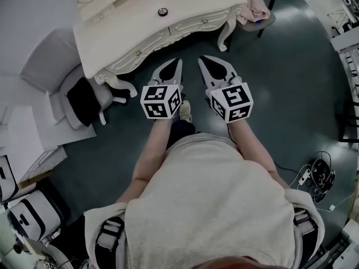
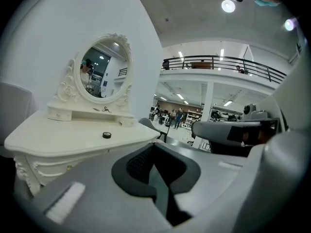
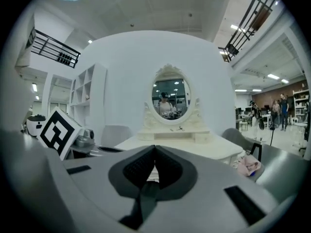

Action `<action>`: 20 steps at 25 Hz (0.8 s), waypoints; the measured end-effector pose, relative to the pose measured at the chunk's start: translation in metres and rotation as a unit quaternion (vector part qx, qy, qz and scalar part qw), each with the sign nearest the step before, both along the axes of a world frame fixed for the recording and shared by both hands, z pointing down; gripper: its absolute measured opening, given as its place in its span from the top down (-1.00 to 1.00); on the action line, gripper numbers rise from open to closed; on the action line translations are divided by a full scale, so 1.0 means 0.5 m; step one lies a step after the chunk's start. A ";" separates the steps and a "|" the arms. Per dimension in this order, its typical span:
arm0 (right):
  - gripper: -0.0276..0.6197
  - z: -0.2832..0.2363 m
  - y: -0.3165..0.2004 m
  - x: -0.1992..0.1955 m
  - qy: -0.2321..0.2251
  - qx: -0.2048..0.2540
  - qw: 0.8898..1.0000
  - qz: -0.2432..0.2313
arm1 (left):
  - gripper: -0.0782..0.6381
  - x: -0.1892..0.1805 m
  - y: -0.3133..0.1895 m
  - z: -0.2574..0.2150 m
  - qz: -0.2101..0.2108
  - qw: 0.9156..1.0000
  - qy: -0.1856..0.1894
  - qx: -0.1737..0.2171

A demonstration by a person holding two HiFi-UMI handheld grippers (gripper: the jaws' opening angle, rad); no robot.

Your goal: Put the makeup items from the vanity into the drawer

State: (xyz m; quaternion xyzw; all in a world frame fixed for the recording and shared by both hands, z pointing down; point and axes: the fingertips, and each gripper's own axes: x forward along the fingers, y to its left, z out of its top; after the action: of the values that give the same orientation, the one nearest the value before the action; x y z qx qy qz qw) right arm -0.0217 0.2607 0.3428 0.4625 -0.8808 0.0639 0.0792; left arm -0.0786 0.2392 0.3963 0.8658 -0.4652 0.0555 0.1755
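Vanity (image 1: pixel 123 27) ahead: round black item (image 1: pixel 162 11) lies forward of my left gripper (image 1: pixel 178 61), nearer than right gripper (image 1: pixel 201 58) (both clenched, empty).

Nothing here can be read: no words, numbers or brand marks show on anything. The only printed signs are black-and-white square markers (image 1: pixel 161 101) on the left gripper (image 1: pixel 178 64) and the right gripper (image 1: pixel 202 59), and those are block patterns, not letters.
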 end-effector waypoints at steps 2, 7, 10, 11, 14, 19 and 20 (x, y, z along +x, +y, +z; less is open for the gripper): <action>0.89 -0.004 -0.049 -0.019 0.000 -0.001 1.000 -0.001 | 0.76 -0.008 -0.053 -0.009 0.011 1.000 0.001 0.002; 0.89 0.005 -0.176 -0.048 0.006 -0.005 1.000 0.015 | 0.76 -0.037 -0.179 -0.023 0.033 0.999 -0.001 0.010; 0.89 0.009 -0.228 -0.063 0.002 -0.007 1.000 0.023 | 0.76 -0.052 -0.231 -0.018 0.040 0.999 -0.001 0.007; 0.89 0.010 -0.240 -0.065 -0.006 -0.011 1.000 0.024 | 0.76 -0.056 -0.244 -0.014 0.039 0.999 0.000 0.005; 0.89 0.017 -0.270 -0.065 -0.017 -0.020 0.999 0.027 | 0.76 -0.061 -0.273 0.004 0.036 0.999 -0.008 0.001; 0.89 0.044 -0.326 -0.052 -0.016 -0.039 0.998 0.040 | 0.76 -0.053 -0.321 0.031 0.039 0.999 -0.011 -0.018; 0.89 0.048 -0.340 -0.054 -0.018 -0.040 0.998 0.039 | 0.76 -0.051 -0.333 0.031 0.040 0.999 -0.012 -0.017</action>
State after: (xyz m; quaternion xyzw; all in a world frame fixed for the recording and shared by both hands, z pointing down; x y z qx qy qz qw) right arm -0.0487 0.0908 0.3666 0.4920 -0.8598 0.1106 0.0795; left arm -0.1043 0.0728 0.4117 0.8798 -0.4316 0.0803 0.1824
